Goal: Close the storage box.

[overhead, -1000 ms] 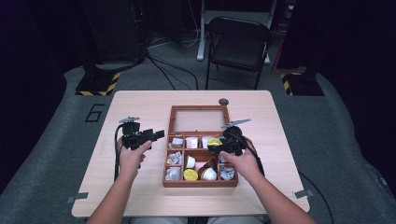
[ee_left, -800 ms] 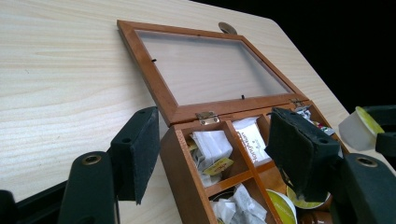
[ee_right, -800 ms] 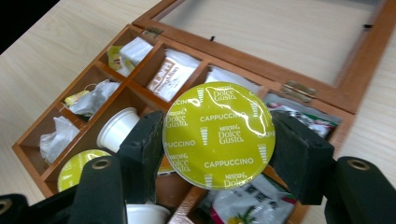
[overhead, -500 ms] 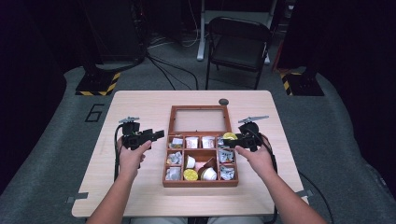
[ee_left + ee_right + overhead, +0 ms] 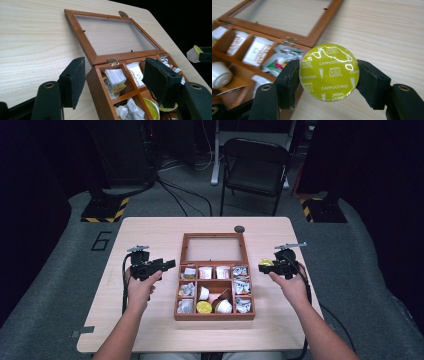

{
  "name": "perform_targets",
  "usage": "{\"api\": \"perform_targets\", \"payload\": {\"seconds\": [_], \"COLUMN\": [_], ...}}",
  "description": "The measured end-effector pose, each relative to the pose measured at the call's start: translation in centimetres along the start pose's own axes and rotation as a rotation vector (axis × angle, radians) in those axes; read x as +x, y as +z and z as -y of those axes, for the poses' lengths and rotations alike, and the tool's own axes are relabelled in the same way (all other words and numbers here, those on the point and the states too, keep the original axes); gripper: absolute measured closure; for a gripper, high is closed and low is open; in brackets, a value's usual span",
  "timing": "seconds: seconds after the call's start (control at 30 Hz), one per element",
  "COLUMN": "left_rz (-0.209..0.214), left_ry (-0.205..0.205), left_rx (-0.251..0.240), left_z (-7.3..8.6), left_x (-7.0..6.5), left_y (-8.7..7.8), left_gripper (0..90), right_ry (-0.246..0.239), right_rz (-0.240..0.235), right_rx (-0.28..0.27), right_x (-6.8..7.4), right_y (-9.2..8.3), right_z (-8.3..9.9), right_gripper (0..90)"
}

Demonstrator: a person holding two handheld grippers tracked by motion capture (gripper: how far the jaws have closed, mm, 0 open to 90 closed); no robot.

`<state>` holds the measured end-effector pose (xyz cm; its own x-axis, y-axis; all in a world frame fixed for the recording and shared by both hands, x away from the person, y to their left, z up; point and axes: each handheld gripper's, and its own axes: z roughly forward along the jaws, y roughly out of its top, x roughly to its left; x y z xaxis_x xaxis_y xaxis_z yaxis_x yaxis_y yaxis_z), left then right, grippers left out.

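While over table (image 5: 150, 227) | right gripper (image 5: 329, 75) clamps cappuccino capsule (image 5: 329, 72) | left gripper (image 5: 117, 80) empty

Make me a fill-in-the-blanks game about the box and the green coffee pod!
1. The right gripper is shut on a pod with a ____ foil top.
2. The word CAPPUCCINO is printed on the ____.
3. The lid of the wooden box lies ____.
4. Between the left gripper's pads there is ____ gripped.

Missing words: green; pod; open; nothing
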<state>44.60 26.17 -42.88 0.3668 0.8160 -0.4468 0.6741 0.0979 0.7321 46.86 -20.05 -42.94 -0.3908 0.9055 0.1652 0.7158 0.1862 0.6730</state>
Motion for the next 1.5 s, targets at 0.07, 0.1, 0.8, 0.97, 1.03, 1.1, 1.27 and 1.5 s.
{"api": "perform_targets", "payload": {"seconds": [0.07, 0.1, 0.8, 0.97, 1.03, 1.1, 1.27, 1.5], "left_rz": [-0.003, -0.001, -0.006, -0.005, -0.005, -0.005, -0.006, -0.005], "left_ry": [0.001, 0.000, -0.003, 0.005, 0.004, 0.003, 0.000, -0.006], "left_rx": [-0.002, -0.002, -0.002, 0.006, 0.005, 0.005, 0.008, 0.007], "left_z": [0.0, 0.0, 0.1, 0.1, 0.1, 0.1, 0.2, 0.2], "left_x": [0.1, 0.1, 0.2, 0.2, 0.2, 0.2, 0.3, 0.2], "left_y": [0.0, 0.0, 0.0, 0.1, 0.1, 0.1, 0.1, 0.2], "left_gripper": [34.2, 34.2, 34.2, 34.2, 34.2, 34.2, 34.2, 34.3], "right_ry": [0.020, 0.043, 0.098, 0.126, 0.128, 0.142, 0.164, 0.176], "right_rz": [0.018, 0.029, 0.150, 0.171, 0.180, 0.190, 0.202, 0.197], "right_rx": [0.000, -0.002, 0.027, 0.045, 0.046, 0.055, 0.070, 0.063], "right_x": [-0.9, -1.6, -5.6, -6.4, -6.9, -7.1, -7.5, -7.8], "right_y": [0.0, -0.1, 0.6, 1.2, 1.4, 1.5, 1.8, 2.0], "right_z": [0.2, 0.4, 2.0, 2.8, 3.1, 3.3, 4.0, 4.4], "right_gripper": [37.4, 37.4, 37.5, 37.4, 37.4, 37.4, 37.4, 37.3]}}
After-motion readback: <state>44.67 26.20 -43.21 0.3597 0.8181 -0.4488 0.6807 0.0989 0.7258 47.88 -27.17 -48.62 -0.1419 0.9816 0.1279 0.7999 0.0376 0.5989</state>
